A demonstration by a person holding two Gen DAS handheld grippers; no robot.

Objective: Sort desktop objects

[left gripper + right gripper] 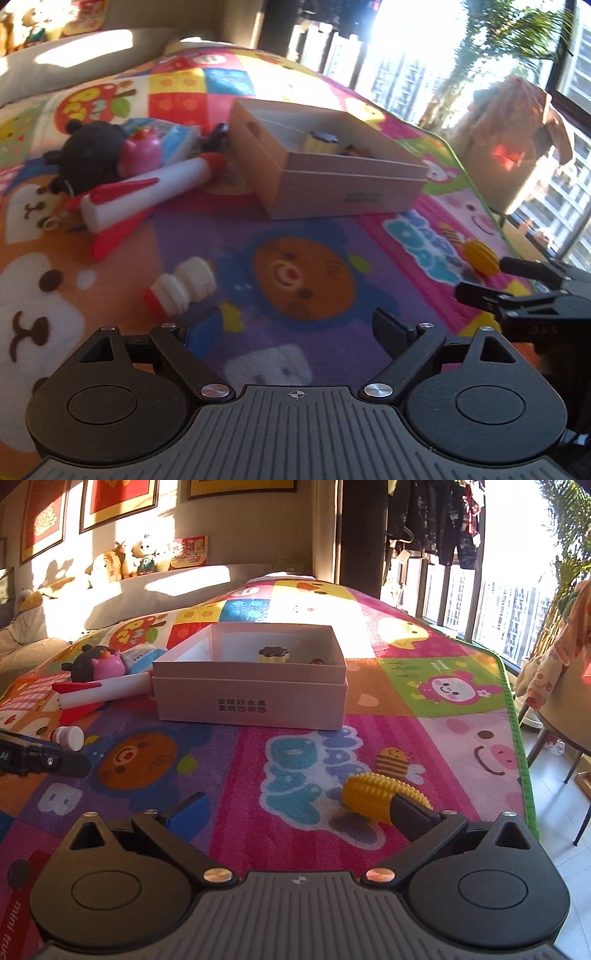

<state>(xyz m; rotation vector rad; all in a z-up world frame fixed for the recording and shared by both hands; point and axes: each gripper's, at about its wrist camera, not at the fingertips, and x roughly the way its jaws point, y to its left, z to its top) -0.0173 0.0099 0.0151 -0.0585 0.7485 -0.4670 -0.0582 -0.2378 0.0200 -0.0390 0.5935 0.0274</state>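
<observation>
A pink cardboard box (251, 701) stands on the colourful mat, with a small yellow pudding toy (272, 653) inside; it also shows in the left wrist view (332, 184). A yellow corn toy (373, 797) lies on the mat just ahead of my right gripper's (299, 812) right finger; the gripper is open and empty. My left gripper (288, 328) is open and empty, with a small white and red bottle toy (181, 291) just ahead to its left. A red and white rocket (147, 195), a black plush (88, 151) and a pink toy (142, 153) lie left of the box.
The mat's green edge (511, 701) runs along the right, with floor, chair legs and a round table beyond. A grey cushion and plush toys sit at the back left (122, 565). My right gripper shows at the right of the left wrist view (517, 288).
</observation>
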